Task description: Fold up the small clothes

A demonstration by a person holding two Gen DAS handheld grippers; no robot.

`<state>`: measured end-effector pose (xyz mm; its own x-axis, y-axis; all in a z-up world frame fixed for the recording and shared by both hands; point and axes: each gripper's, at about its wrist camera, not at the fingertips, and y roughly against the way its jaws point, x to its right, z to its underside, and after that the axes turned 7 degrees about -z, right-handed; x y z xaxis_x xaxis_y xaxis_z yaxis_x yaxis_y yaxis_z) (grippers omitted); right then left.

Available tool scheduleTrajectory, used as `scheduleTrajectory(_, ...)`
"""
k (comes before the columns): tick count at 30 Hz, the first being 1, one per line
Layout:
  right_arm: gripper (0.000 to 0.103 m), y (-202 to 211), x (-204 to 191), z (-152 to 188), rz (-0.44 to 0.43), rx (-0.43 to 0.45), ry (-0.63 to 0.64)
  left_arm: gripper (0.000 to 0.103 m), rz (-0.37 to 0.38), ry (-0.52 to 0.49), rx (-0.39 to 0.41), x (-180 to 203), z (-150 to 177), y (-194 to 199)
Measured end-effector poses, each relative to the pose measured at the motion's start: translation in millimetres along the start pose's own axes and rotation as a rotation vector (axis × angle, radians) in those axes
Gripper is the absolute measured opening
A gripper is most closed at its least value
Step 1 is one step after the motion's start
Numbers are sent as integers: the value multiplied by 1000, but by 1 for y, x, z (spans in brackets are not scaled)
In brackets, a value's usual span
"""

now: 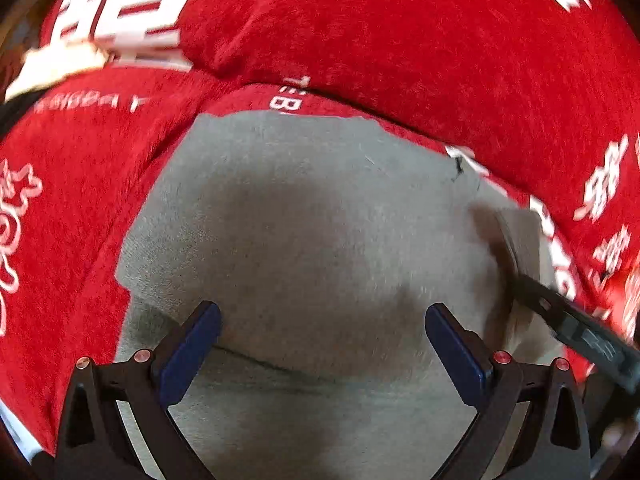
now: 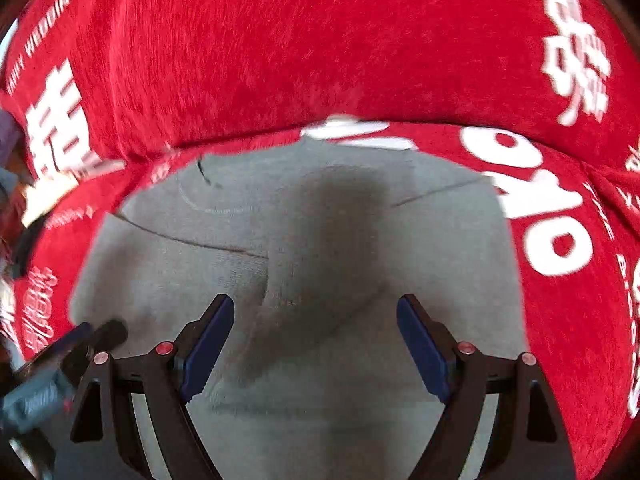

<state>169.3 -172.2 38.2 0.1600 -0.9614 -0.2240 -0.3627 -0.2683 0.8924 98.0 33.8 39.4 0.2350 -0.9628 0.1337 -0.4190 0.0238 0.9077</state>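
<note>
A small grey garment (image 1: 312, 232) lies flat on a red plush cover (image 1: 380, 40) with white lettering. My left gripper (image 1: 322, 344) hovers open just above the grey cloth, blue pads wide apart, holding nothing. The right gripper's finger shows at the right edge of the left wrist view (image 1: 576, 328), by the garment's folded edge. In the right wrist view the same garment (image 2: 320, 232) shows folds and seams, and my right gripper (image 2: 316, 340) is open above it, empty. The left gripper shows at the lower left of that view (image 2: 60, 364).
The red cover (image 2: 280, 40) rises in a padded hump behind the garment and surrounds it on both sides. A pale object (image 1: 60, 64) lies at the far left on the cover.
</note>
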Motion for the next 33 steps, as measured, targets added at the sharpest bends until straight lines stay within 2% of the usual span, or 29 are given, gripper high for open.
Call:
scheduleTrajectory(2, 85, -10, 6, 7, 110, -44, 16, 102, -14, -53, -1, 7, 6, 2)
scheduleTrajectory(3, 85, -7, 15, 14, 93, -40, 3, 102, -11, -79, 1, 12, 10, 3)
scheduleTrajectory(5, 85, 6, 42, 33, 6, -19, -49, 102, -12, -115, 0, 17, 17, 3)
scheduleTrajectory(8, 85, 30, 70, 51, -72, 44, -90, 102, -34, -152, 6, 28, 24, 2)
scheduleTrajectory(12, 85, 43, 85, 52, -143, 84, -155, 102, -41, -157, 7, 29, 25, 4)
scheduleTrajectory(15, 85, 34, 89, 45, -199, 74, -204, 102, -30, -157, -2, 28, 25, 4)
scheduleTrajectory(16, 80, 30, 90, 44, -205, 66, -211, 102, -33, -168, -3, 28, 26, 3)
scheduleTrajectory(17, 61, 29, 89, 44, -199, 68, -211, 102, -38, -180, -1, 30, 28, 3)
scheduleTrajectory(18, 50, 27, 89, 44, -195, 61, -207, 102, -42, -185, -1, 30, 28, 2)
scheduleTrajectory(20, 20, 25, 90, 42, -179, 44, -204, 102, -42, -178, -7, 30, 27, 3)
scheduleTrajectory(21, 15, 26, 89, 41, -163, 47, -197, 102, -31, -163, -11, 29, 25, 5)
scheduleTrajectory(24, 11, 40, 86, 37, -160, 99, -167, 102, 30, -110, -6, 24, 19, 10)
scheduleTrajectory(27, 11, 54, 81, 32, -141, 164, -117, 102, 6, -118, -29, 27, 18, 1)
scheduleTrajectory(30, 11, 39, 90, 27, -102, 117, -132, 102, -63, -204, -15, 40, 22, -3)
scheduleTrajectory(33, 18, 21, 105, 29, -119, 33, -166, 102, -32, -181, -33, 37, 19, 2)
